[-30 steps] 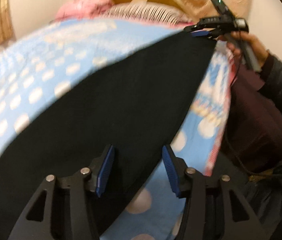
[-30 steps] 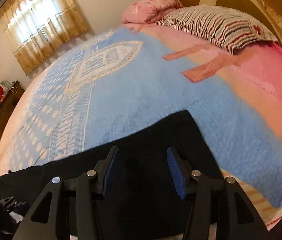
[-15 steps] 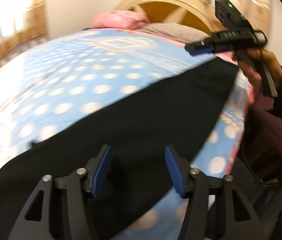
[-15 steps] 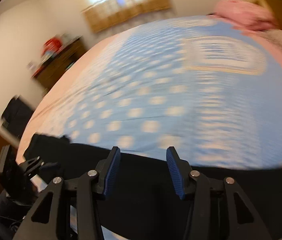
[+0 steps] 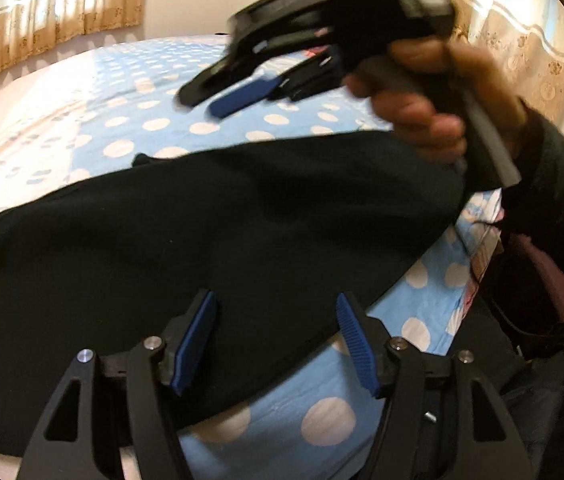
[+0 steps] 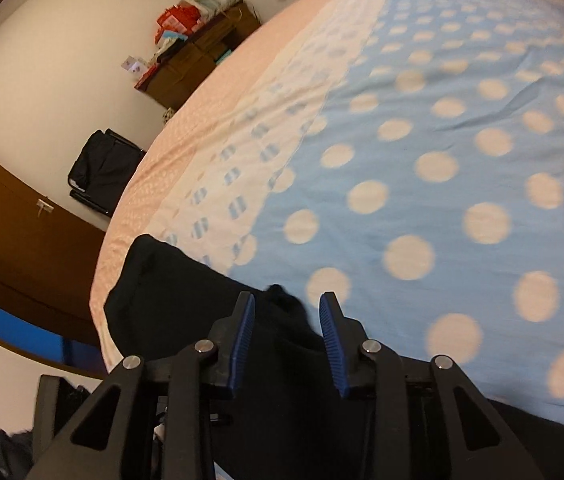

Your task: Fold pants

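Black pants (image 5: 210,232) lie flat along the near edge of a bed covered by a blue sheet with white dots (image 5: 154,120). My left gripper (image 5: 278,320) is open, its blue pads over the pants' near hem, nothing between them. My right gripper (image 5: 242,92) shows in the left wrist view, held in a hand above the far side of the pants. In the right wrist view it (image 6: 287,312) is open just above the pants (image 6: 186,296), near a small raised bump of fabric.
The bed's pink and white border (image 6: 210,148) runs along the left. Beyond the bed stand a dark wooden cabinet (image 6: 198,64) with clutter, a black bag (image 6: 102,164) and a brown door (image 6: 10,232). Curtains (image 5: 58,12) hang at the back.
Both grippers have swung left along the bed. The right gripper has come much closer to the left one and now hovers over the middle of the pants. Both stay open.
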The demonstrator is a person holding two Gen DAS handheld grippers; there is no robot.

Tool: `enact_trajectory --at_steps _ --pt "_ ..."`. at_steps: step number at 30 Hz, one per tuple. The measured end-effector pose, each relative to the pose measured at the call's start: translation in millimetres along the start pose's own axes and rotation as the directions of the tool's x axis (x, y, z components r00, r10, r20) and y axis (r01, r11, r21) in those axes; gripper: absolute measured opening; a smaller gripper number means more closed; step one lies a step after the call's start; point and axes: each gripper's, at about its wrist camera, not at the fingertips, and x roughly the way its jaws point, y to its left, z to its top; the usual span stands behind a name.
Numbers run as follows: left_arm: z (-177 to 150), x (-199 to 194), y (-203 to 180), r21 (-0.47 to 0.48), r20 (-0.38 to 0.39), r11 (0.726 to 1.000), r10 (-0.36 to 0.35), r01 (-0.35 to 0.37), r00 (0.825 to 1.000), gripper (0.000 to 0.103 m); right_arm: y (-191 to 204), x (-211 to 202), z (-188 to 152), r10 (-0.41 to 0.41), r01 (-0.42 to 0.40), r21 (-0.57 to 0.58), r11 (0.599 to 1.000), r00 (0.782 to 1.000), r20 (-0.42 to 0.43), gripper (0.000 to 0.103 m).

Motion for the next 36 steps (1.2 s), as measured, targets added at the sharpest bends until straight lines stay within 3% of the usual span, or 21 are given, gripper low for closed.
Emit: enact_trajectory --at_steps 3,6,8,9,10,11,13,17,22,25,29,31,34,36 --pt "2.7 -20.2 10.1 -0.029 0.071 0.999 0.027 -0.025 0.997 0.072 1.2 15.3 2.1 0.018 -0.017 0.026 1.0 0.999 -0.04 0.036" --pt "2.3 -39.2 26.0 -0.049 0.136 0.992 0.123 -0.117 0.983 0.085 1.9 29.4 4.6 0.004 -0.001 0.034 0.999 0.997 -0.073 0.036" --pt "0.3 -36.8 35.7 -0.069 0.135 0.983 0.178 -0.17 0.975 0.09 -1.8 43.2 5.6 0.005 0.0 0.058 0.998 0.995 -0.096 0.035" --pt "-1.3 -34.0 40.1 -0.081 0.123 0.981 0.187 -0.178 0.975 0.09 -3.2 45.8 5.6 0.012 -0.005 0.069 0.998 0.996 -0.091 0.03" --pt "-3.3 -30.2 43.8 -0.093 0.107 0.978 0.194 -0.185 0.975 0.09 -4.2 46.6 6.1 0.015 -0.009 0.078 0.997 0.996 -0.085 0.012" --pt "-7.9 -24.0 48.8 -0.108 0.083 0.976 0.197 -0.188 0.977 0.09 -6.8 44.3 6.7 0.041 -0.033 0.1 0.994 0.996 -0.081 0.007" --pt "-12.4 -14.3 45.2 -0.102 0.053 0.974 0.208 -0.202 0.977 0.09 -6.2 34.3 7.9 0.064 -0.06 0.112 0.992 0.997 -0.035 0.006" --pt "-17.4 -9.3 26.7 -0.008 0.056 0.961 0.278 -0.278 0.959 0.097 8.4 8.7 14.3 0.06 -0.064 0.061 0.996 0.996 0.065 0.004" --pt "-17.4 -7.4 28.1 0.001 0.055 0.961 0.276 -0.276 0.96 0.103 -10.5 37.8 15.3 -0.031 0.029 0.092 0.995 0.999 0.018 0.004" --pt "-18.4 -9.0 26.9 0.009 0.056 0.958 0.285 -0.286 0.957 0.103 -20.1 41.9 11.0 -0.008 0.005 0.111 0.994 1.0 0.027 0.004" --pt "-17.8 -29.5 30.6 -0.019 0.076 0.956 0.293 -0.293 0.953 0.102 -11.8 25.4 7.8 -0.01 0.007 0.047 0.999 0.998 0.061 0.008" --pt "-17.7 -48.4 36.4 -0.035 0.125 0.94 0.341 -0.339 0.932 0.102 2.1 13.7 4.6 -0.05 0.051 -0.017 0.999 0.995 0.087 0.013" --pt "-16.5 -76.2 61.4 -0.097 0.166 0.909 0.416 -0.405 0.894 0.103 23.3 -5.2 -6.5 -0.07 0.083 -0.105 0.991 0.99 0.122 0.041" --pt "-15.8 -84.1 85.8 -0.135 0.126 0.867 0.495 -0.48 0.86 0.103 36.9 -14.1 -22.2 -0.056 0.076 -0.163 0.984 0.991 0.124 0.041"
